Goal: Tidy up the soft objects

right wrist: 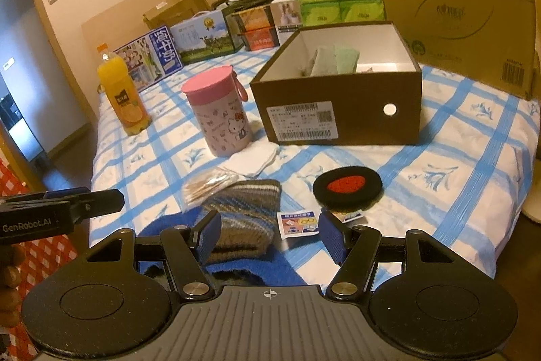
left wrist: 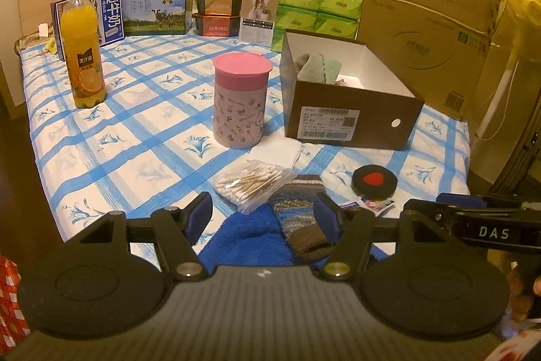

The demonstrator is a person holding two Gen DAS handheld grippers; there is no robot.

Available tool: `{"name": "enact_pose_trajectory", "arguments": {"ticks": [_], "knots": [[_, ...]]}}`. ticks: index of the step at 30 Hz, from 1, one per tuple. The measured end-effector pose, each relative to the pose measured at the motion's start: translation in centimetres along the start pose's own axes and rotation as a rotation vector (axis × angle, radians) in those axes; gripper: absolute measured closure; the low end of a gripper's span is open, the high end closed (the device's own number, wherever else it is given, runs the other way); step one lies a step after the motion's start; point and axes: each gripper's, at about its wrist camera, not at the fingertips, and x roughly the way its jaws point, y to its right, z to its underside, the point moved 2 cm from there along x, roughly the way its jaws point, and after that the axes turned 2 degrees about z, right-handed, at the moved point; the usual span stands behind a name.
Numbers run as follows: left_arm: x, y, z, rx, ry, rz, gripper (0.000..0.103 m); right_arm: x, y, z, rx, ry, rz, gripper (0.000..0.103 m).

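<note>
My left tongs [left wrist: 262, 219] stand open, nothing between the blue pads; my right tongs [right wrist: 267, 235] likewise gape empty. Directly below and between the left pads lie the striped knit sock [left wrist: 301, 212] and the blue towel [left wrist: 243, 239]; in the right view the sock sits by the left pad. Just ahead: a bag of cotton swabs [left wrist: 252, 183] and a white cloth [left wrist: 275, 151]. Ahead to the right, a black round pad with a red centre [right wrist: 346, 186]. Farther ahead, the open shoebox [right wrist: 341, 110] bears a white barcode label, print unreadable, and holds a green cloth [right wrist: 333, 60]. Ahead left stands a pink-lidded Hello Kitty canister [right wrist: 219, 117]. The right tongs' arm reads "DAS"; the left's, "GenRobot.AI". Everything rests on the blue-checked bed [left wrist: 135, 131].
</note>
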Motion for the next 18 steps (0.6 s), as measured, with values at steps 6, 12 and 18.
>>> {"name": "enact_pose_trajectory", "arguments": {"ticks": [6, 12, 18], "knots": [[1.6, -0.4, 0.6, 0.004, -0.023, -0.010, 0.040, 1.1, 0.3, 0.1, 0.021, -0.010, -0.002, 0.039], [3.1, -0.9, 1.2, 0.018, -0.030, -0.010, 0.040, 2.4, 0.6, 0.4, 0.035, -0.032, -0.001, 0.039], [5.0, -1.3, 1.2, 0.072, -0.034, -0.028, 0.040, 3.8, 0.9, 0.2, 0.051, -0.044, 0.001, 0.039]]}}
